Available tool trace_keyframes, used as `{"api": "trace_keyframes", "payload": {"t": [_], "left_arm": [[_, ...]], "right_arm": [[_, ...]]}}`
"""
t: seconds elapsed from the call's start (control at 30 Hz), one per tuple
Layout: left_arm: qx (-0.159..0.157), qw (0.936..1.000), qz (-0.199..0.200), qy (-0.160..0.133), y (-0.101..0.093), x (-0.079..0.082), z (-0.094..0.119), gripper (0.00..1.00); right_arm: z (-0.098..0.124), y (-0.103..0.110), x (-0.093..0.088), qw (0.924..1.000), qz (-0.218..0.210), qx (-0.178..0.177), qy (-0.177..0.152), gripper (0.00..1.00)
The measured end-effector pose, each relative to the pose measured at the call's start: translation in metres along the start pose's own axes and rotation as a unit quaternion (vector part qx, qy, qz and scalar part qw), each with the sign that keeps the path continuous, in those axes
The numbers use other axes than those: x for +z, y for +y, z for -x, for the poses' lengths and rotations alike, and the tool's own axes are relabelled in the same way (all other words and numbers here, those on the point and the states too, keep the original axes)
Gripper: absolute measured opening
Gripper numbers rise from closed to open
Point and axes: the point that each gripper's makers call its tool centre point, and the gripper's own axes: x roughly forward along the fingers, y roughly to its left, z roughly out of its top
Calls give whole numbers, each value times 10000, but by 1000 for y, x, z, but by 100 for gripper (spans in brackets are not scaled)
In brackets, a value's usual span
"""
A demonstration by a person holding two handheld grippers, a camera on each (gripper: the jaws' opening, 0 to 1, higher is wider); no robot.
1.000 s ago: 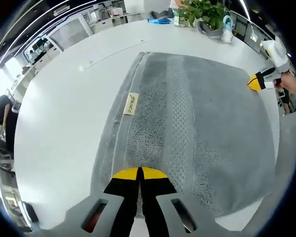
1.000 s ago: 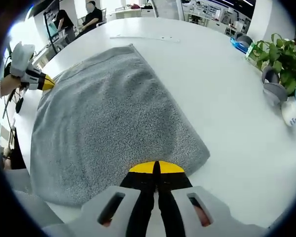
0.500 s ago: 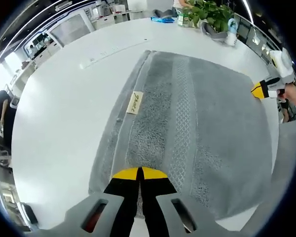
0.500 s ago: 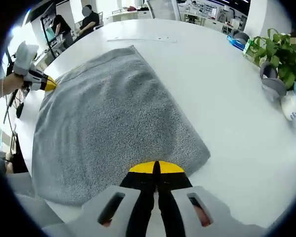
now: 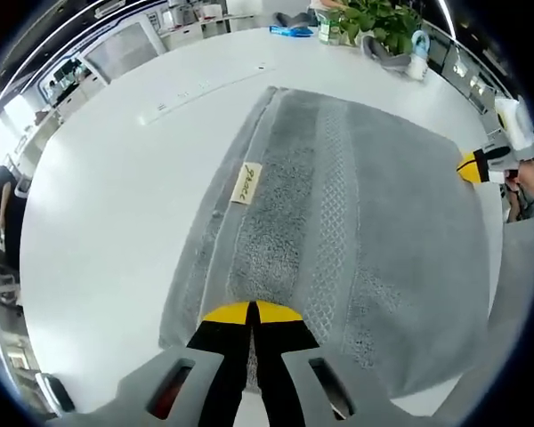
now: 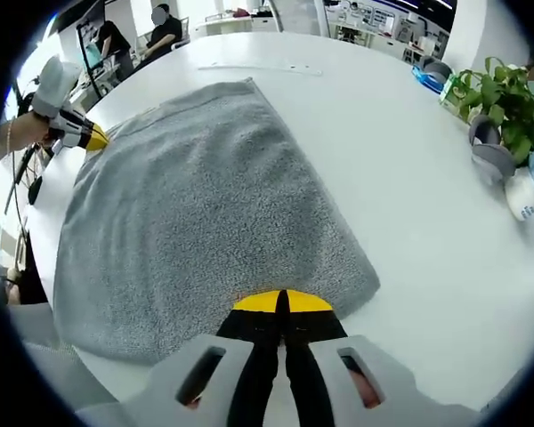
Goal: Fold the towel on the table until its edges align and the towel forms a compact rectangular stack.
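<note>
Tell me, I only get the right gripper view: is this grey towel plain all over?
Observer: No. The left gripper view shows a woven patterned band running along the towel.
Operator: Any label on it?
Observer: Yes, a small cream tag sits near one long edge.
Operator: That yellow-tipped tool far off in my view, is it gripping?
Observer: That is the left gripper; its jaws are shut on the towel's near edge. The right gripper is likewise shut on its own corner of the towel.

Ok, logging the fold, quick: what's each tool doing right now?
Left tool: closed on the grey towel's edge.
Right tool: closed on the grey towel's edge.
</note>
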Motion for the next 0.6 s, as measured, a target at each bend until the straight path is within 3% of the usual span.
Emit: {"api": "trace_keyframes", "payload": {"t": [0.6], "left_arm": [[2, 9998, -190, 22, 2, 7, -4, 1]], "right_arm": [[4, 5, -9, 10000, -29, -73, -17, 0]]}}
